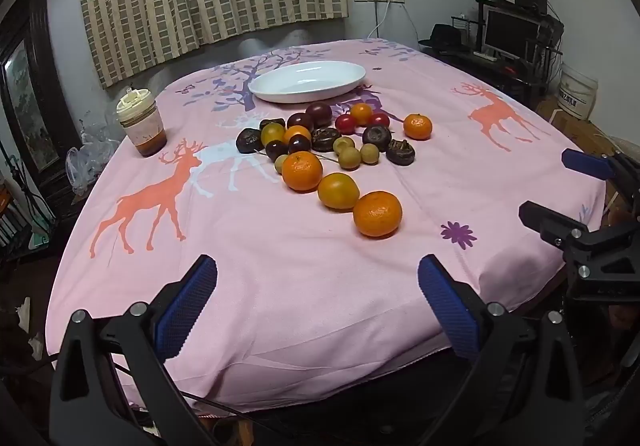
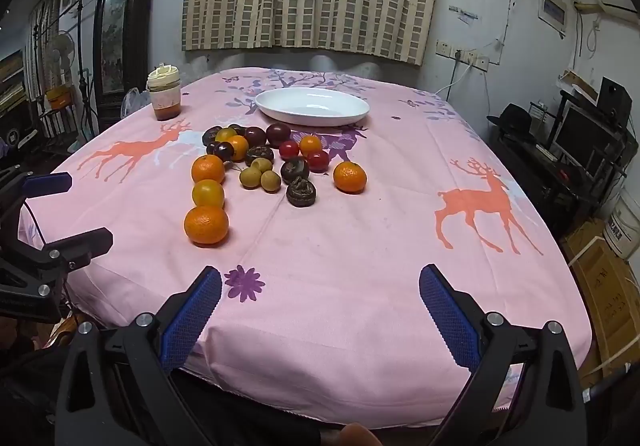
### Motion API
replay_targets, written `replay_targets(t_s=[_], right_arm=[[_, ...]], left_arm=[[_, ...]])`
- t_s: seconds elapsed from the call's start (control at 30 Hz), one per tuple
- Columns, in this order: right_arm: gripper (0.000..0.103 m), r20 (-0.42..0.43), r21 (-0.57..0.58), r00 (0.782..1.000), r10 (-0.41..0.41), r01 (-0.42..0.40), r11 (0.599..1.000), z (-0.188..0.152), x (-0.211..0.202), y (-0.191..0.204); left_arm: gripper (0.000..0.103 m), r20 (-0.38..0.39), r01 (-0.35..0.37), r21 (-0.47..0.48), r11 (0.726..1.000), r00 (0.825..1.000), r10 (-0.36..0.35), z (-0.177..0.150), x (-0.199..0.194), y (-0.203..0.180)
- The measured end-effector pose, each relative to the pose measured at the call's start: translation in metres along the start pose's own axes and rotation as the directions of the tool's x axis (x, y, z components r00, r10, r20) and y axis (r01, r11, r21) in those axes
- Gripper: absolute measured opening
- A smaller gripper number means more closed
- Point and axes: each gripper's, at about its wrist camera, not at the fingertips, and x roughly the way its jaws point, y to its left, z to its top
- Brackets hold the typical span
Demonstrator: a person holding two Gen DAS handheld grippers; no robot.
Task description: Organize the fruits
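From the left wrist view, the left gripper (image 1: 318,286) hangs above the near edge of the pink deer-print tablecloth (image 1: 280,286), tilted downward, its blue-padded fingers (image 1: 186,302) spread wide with nothing between them. The fruits lie loose in the middle of the cloth: three round orange mandarins, the nearest (image 1: 377,213) closest to this gripper, then small dark plums (image 1: 319,113), red cherry tomatoes (image 1: 346,123), pale brown longans (image 1: 349,157) and wrinkled dark fruits (image 1: 401,152). Behind them stands an empty white oval ceramic dish (image 1: 308,81), apart from the pile. The mandarins look light and slightly yielding, best pinched across the widest middle; the tomatoes and plums seem smooth, likely to slip or bruise under a hard squeeze. From the right wrist view, the right gripper (image 2: 320,294) also points down over the near table edge, its fingers (image 2: 450,316) equally wide apart and empty. Here the nearest mandarin (image 2: 206,225) sits ahead and to the left, a lone mandarin (image 2: 350,177) lies well apart on the right, and a lidded glass jar (image 2: 164,95) stands far left.
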Motion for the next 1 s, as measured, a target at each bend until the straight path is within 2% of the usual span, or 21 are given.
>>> replay_targets(t_s=[1.0], right_arm=[[0.099, -0.006, -0.010, 1.000, -0.001, 0.001, 1.000, -0.0009, 0.0036, 0.0004]], left_arm=[[0.099, -0.011, -0.005, 0.003, 1.000, 1.000, 0.005, -0.0038, 0.0020, 0.0011]])
